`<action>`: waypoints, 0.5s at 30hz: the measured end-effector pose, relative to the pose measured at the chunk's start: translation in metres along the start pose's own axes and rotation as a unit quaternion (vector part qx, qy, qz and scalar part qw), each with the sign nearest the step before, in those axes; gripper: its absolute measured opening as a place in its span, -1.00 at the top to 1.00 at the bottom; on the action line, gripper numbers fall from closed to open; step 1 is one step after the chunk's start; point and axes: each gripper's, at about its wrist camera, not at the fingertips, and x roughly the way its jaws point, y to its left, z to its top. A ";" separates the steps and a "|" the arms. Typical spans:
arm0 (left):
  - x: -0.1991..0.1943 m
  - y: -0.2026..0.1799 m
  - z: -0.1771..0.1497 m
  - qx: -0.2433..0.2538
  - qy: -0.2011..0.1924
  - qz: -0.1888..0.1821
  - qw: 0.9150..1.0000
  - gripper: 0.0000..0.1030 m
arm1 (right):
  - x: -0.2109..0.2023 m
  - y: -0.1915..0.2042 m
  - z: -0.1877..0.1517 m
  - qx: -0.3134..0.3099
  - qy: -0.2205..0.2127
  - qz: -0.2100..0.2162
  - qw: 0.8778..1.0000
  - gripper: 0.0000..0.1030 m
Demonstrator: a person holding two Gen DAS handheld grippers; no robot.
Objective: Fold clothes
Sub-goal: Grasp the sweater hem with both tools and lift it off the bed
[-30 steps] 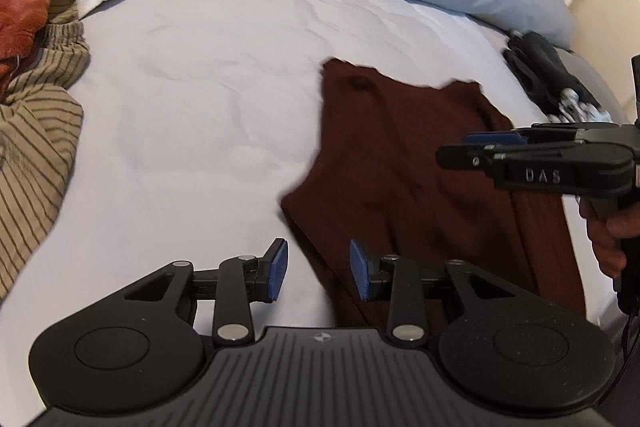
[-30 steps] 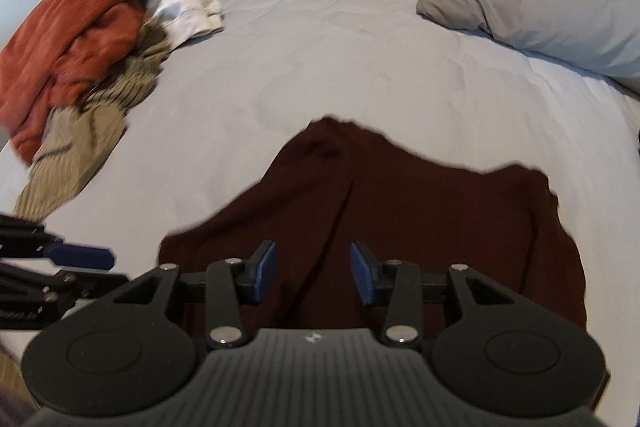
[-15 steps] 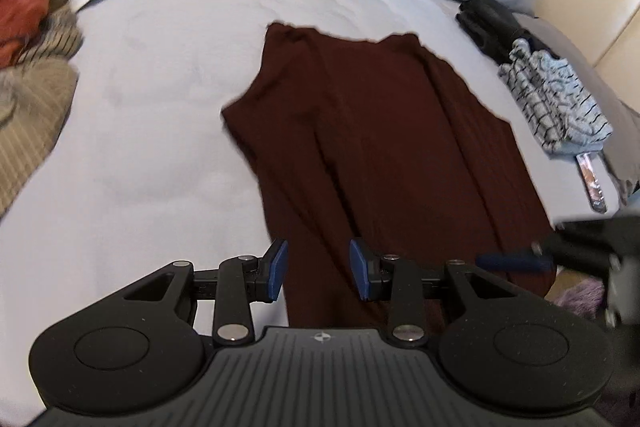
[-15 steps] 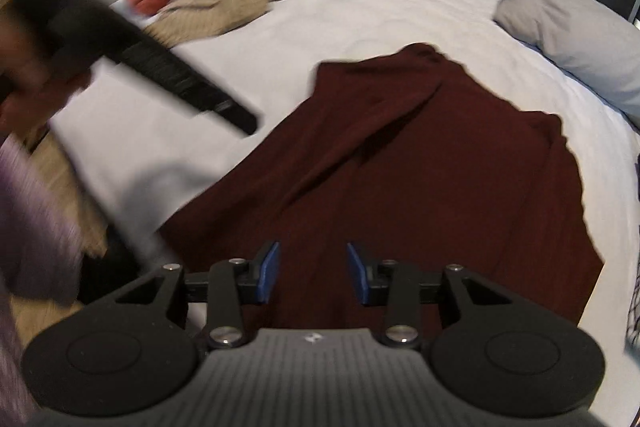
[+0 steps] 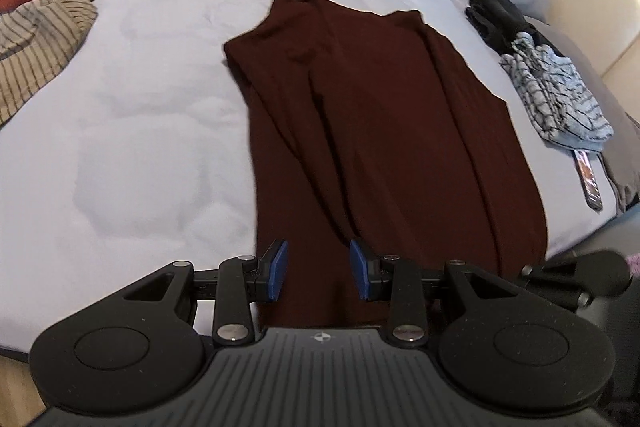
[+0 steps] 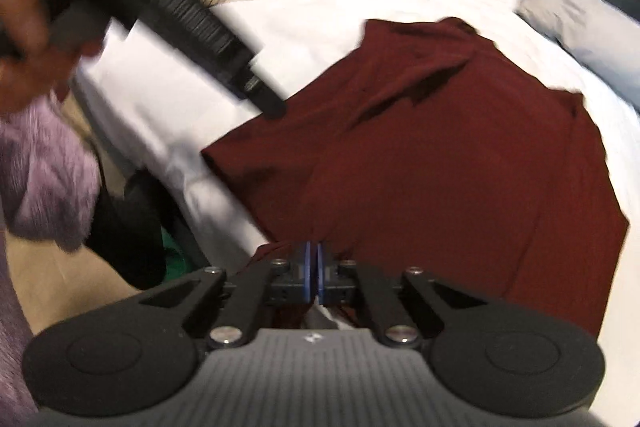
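With the dark red shirt [image 5: 376,131] spread flat on the bed [image 5: 160,107], my right hand-held gripper [image 6: 313,279] pinches its near hem, my left hand-held gripper [image 5: 318,269] gapes over the hem, which I judge should be gripped level before lifting.

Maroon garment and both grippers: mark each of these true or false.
1. The maroon garment lies spread on the bed. True.
2. The left gripper is shut on the garment. False: its fingers stand apart.
3. The right gripper has its fingers closed at the garment's near edge. True.
4. The striped tan clothing lies on top of the maroon garment. False: it lies apart, at the left.
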 end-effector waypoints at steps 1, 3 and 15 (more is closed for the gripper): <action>0.001 -0.002 -0.002 0.005 0.001 -0.002 1.000 0.40 | -0.004 -0.008 -0.002 0.022 0.001 -0.002 1.000 0.92; 0.004 -0.008 -0.005 0.017 0.009 -0.008 1.000 0.40 | -0.007 -0.023 -0.007 0.060 0.012 -0.010 0.998 0.92; 0.029 -0.050 -0.032 0.086 0.052 -0.042 0.994 0.24 | -0.017 -0.049 -0.026 0.124 0.007 -0.020 0.992 0.11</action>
